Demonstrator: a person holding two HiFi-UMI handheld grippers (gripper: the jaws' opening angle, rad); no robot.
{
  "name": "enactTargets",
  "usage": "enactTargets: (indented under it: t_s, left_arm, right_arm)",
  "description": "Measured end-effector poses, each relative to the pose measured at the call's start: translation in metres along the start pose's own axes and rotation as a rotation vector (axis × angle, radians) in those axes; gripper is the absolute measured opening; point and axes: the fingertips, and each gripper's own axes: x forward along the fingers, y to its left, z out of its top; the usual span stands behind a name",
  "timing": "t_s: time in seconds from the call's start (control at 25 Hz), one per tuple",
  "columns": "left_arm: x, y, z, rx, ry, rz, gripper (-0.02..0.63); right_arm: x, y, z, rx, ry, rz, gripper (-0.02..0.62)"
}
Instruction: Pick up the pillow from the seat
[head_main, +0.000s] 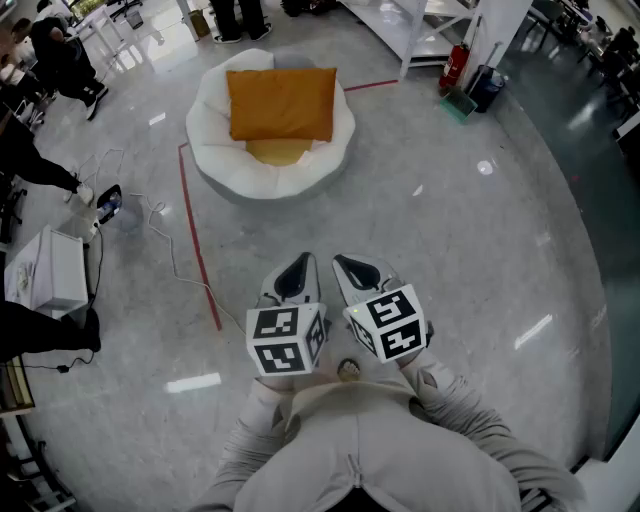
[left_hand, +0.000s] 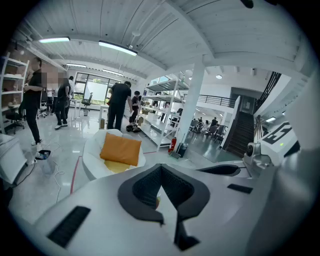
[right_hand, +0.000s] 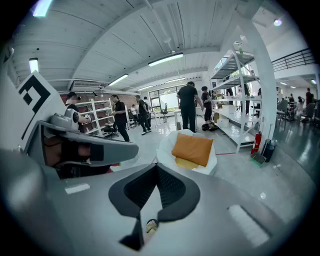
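Orange pillow (head_main: 281, 103) on the white seat (head_main: 207, 135) looks soft and light; pinch a corner. Left gripper (head_main: 298, 262) and right gripper (head_main: 351, 264) are pressed together, empty.

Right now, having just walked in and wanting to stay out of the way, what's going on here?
A person holds the left gripper and the right gripper side by side close to the body, both shut and empty. The orange pillow rests on the round white seat across the floor ahead, propped over a yellow cushion. Neither gripper is near the pillow, so the pickup has not yet begun.
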Motion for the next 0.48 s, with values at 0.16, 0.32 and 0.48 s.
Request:
enactTargets:
  t_s: [0.16,0.32,0.48]
  left_arm:
    - [-0.043,-0.017,-0.021,0.018,-0.006,-0.002,0.005]
    - [-0.078,-0.018,-0.042,0.009,0.019,0.003,0.005]
    - [-0.091,-0.015,-0.05,0.013,0.017,0.007,0.005]
  right_arm:
    - [-0.038,0.026,-0.02,0.01,-0.018,-0.005,0.0]
    - [-0.061,0.046,-0.028,0.004,-0.033,0.001,0.0]
    - [-0.068,0.056,-0.029,-0.012,-0.047,-0.005,0.0]
